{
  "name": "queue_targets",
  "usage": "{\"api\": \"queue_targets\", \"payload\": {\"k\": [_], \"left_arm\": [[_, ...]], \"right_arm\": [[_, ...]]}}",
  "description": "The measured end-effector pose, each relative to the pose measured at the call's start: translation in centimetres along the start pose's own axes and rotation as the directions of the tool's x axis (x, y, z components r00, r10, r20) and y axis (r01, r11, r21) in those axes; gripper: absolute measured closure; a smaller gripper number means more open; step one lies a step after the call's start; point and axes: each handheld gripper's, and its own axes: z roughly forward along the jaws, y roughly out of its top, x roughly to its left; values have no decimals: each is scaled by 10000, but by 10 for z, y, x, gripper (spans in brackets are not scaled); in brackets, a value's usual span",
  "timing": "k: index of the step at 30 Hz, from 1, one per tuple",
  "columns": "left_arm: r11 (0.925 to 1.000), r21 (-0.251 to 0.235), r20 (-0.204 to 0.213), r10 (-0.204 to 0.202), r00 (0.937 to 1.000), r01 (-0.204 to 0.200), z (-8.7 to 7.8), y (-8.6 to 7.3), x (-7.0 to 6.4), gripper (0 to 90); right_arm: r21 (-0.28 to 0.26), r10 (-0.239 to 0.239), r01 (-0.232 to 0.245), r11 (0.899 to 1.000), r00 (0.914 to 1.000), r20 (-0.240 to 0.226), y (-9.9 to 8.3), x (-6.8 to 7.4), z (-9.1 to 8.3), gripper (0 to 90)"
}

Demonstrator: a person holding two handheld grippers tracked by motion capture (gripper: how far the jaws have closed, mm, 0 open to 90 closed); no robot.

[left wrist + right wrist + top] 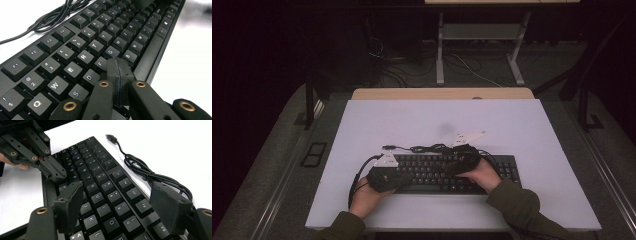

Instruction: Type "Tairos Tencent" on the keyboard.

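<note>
Two hand-held grippers over the keyboard (432, 172): left hand-held gripper (117, 65) clenched on its keys, right hand-held gripper (120, 202) released above.

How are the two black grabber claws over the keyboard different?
The left gripper has its jaws pressed shut, tip down on the keyboard near F and G; the right gripper has its jaws spread wide above the right-hand keys, touching nothing. Both are black and held over the same keyboard.
</note>
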Motion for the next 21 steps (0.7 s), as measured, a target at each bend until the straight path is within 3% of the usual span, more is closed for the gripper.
{"api": "queue_targets", "payload": {"k": [21], "left_arm": [[9993, -369, -213, -10, 9998, 2, -7, 7, 4, 893]], "right_arm": [[-39, 11, -11, 10000, 10000, 36, 0, -1, 0, 266]]}}
